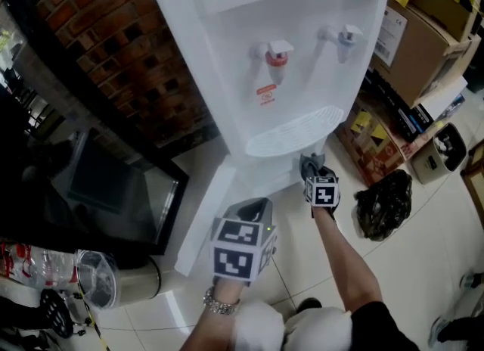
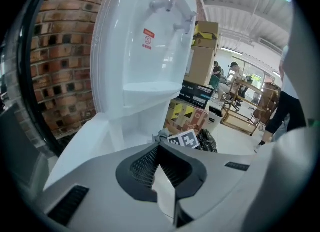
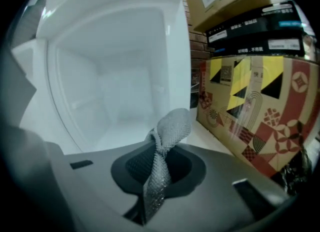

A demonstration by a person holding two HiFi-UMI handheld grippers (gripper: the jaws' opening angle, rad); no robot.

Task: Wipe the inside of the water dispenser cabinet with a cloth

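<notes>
1. The right gripper (image 3: 160, 151) has its jaws pinched tight on a grey mesh cloth (image 3: 172, 126). A knotted wad pokes out past the tips.
2. The left gripper (image 2: 161, 150) looks cracked open just a sliver, with nothing in it.
3. The cloth looks light, floppy and a bit grippy. I'd guess that short wad is fine for scrubbing, but it'll fold over if pushed hard. Holding it close to the bunch, like now, seems right.
4. The open cabinet (image 3: 115, 91) of the water dispenser (image 1: 249, 9) sits dead ahead of the right jaws, and the cloth isn't touching it yet. The cabinet door (image 1: 204, 213) hangs ahead-left of the left gripper.
5. Writing: there's a red label (image 1: 266, 94) under the red tap, too small to read. Same goes for the print on the patterned box (image 3: 250, 106) to the right of the jaws.
</notes>
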